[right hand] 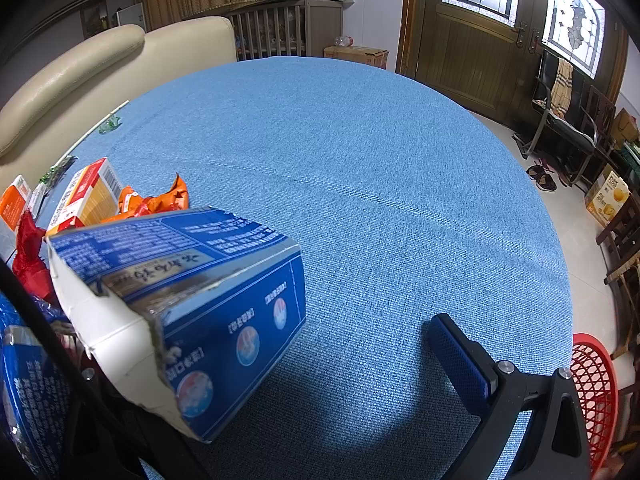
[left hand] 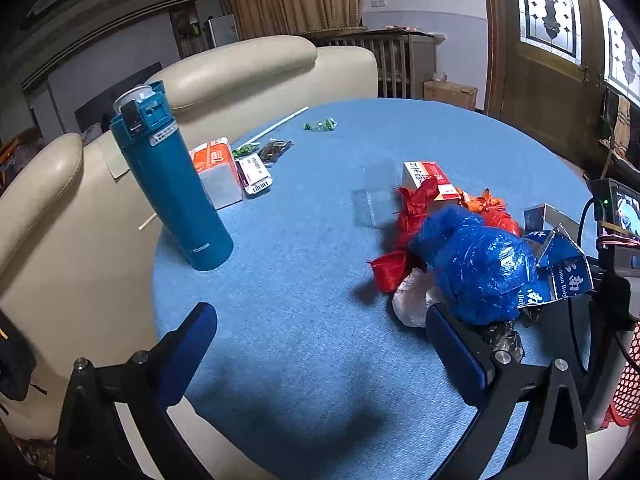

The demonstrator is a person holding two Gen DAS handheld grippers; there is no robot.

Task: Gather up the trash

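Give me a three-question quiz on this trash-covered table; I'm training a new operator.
1. True or false: the left tongs are open and hold nothing.
2. What colour is the crumpled bag nearest the left tongs?
3. The teal flask is: A upright, B on its side.

Key
1. True.
2. Blue.
3. A.
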